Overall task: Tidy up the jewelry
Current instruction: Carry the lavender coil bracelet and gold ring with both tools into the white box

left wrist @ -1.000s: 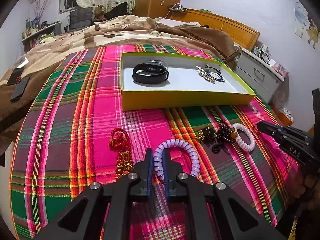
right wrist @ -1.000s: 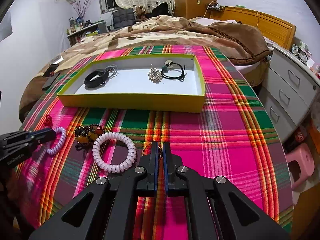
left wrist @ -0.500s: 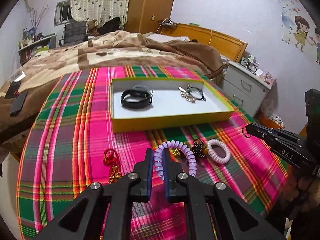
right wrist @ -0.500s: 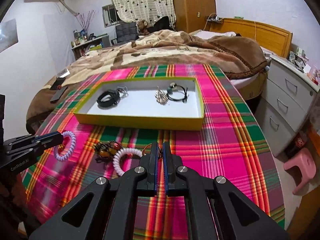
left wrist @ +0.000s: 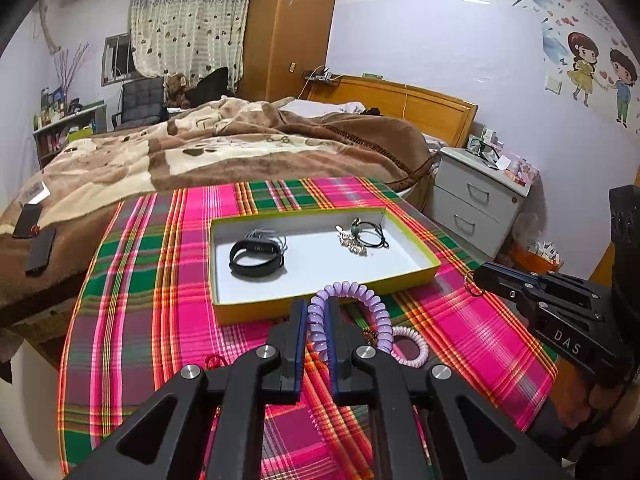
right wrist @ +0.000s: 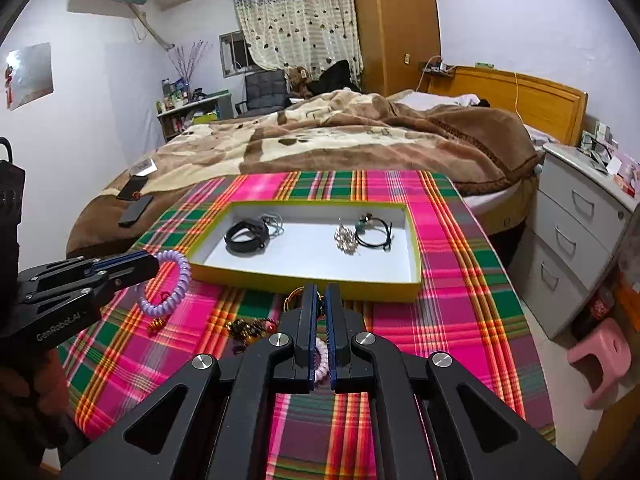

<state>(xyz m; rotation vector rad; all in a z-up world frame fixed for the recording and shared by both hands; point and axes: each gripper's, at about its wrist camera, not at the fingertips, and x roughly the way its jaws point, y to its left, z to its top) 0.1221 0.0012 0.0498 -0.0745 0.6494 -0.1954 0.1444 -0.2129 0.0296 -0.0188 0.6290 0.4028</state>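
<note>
The left tongs point(left wrist: 318, 312) are clamped on a purple coil point(left wrist: 360, 300), holding it in the air just short of the box's near wall; in the right wrist view the coil point(right wrist: 168, 284) hangs as a loop from their tips. The right tongs point(right wrist: 319, 292) are pressed nearly together on a thin gold ring point(right wrist: 294, 294), which shows at their tip in the left wrist view point(left wrist: 472, 284). Below them on the plaid cloth point(right wrist: 452, 312) lie a pink coil point(left wrist: 412, 346), a dark bead cluster point(right wrist: 250, 326) and a red charm point(left wrist: 214, 360). Beyond sits the yellow-edged box point(right wrist: 304, 278), with a black band point(right wrist: 246, 236) at its left, a silver piece point(right wrist: 346, 240) and a black cord point(right wrist: 374, 234) at its right.
</note>
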